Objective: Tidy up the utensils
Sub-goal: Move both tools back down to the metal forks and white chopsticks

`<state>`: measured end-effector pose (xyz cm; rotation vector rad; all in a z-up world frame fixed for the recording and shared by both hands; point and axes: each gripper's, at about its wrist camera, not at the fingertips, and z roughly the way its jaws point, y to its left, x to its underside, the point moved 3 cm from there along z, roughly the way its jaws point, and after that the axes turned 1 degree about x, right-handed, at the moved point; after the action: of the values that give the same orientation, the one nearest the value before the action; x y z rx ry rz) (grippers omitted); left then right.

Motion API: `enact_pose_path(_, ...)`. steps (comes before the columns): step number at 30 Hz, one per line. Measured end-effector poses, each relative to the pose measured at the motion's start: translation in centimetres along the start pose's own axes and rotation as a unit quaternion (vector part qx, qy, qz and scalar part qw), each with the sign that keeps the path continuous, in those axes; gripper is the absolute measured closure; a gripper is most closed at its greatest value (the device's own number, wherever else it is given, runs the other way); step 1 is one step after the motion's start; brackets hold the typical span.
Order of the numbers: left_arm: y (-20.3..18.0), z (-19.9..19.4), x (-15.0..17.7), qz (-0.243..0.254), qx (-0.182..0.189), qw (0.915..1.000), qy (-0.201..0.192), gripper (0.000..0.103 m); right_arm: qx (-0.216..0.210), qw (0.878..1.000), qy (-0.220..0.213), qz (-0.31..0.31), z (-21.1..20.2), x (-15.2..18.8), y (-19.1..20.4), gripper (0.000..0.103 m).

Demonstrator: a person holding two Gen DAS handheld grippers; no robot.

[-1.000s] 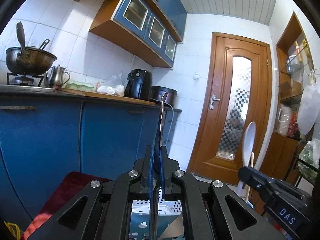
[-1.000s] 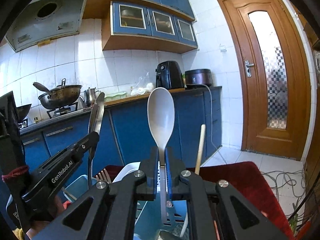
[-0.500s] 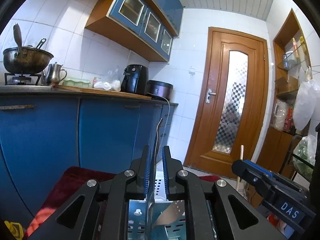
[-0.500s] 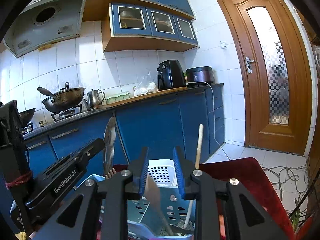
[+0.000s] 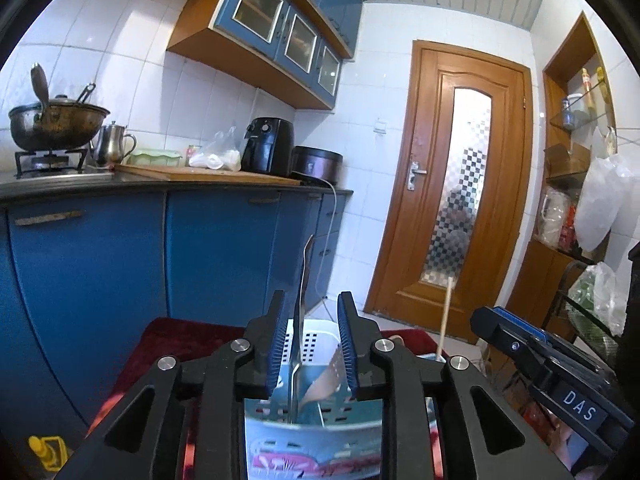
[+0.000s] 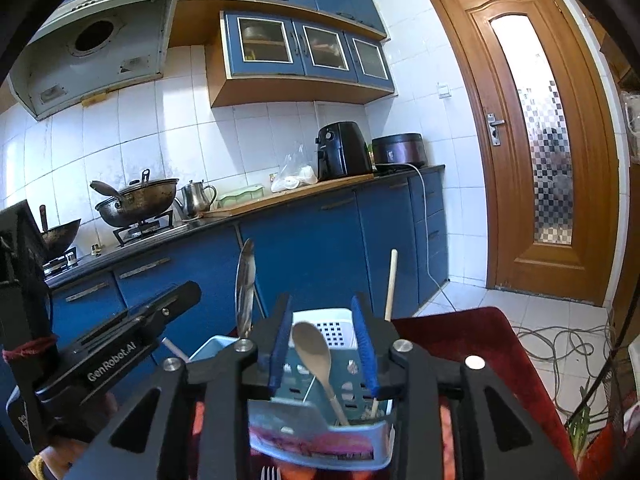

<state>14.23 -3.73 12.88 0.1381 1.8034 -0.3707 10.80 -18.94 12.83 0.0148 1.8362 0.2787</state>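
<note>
In the left wrist view, the left gripper (image 5: 311, 344) has spread its jaws since half a second ago, and the flat steel utensil (image 5: 301, 312) stands free between them, its foot in the pale blue slotted plastic caddy (image 5: 308, 420); a thin wooden stick (image 5: 445, 316) rises to the right. In the right wrist view, the right gripper (image 6: 324, 344) stays parted and empty; the beige plastic spoon (image 6: 316, 354) now leans bowl-up in the caddy (image 6: 320, 436), beside a white perforated basket (image 6: 334, 328) on the red cloth (image 6: 472, 344).

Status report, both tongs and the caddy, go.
Left tongs open, metal spoon standing in caddy. Right tongs open, wooden spoon in caddy. Nothing blocking.
</note>
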Motion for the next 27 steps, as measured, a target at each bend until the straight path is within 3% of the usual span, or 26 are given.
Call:
enact_pose_path(6, -0.6, -2.5, 0.6, 0.012, -0.001, 0.9997, 0.019, 0.067, 0.011, 1.0, 0.021, 0.001, -1.8, 1.4, 0.0, 0.064)
enact_pose_path(17, -0.5, -4.7, 3.8, 0.003, -0.008, 0.9965, 0.083, 0.067, 0.036, 0.996, 0.08, 0.006, -3.8, 5.6, -1.0, 0.057)
enact_pose_path(27, 0.1, -4.6, 7.8, -0.007, -0.019, 0.987, 0.16, 0.067, 0.07, 0.987, 0.141, 0.018, -4.1, 9.6, -2.6, 0.056)
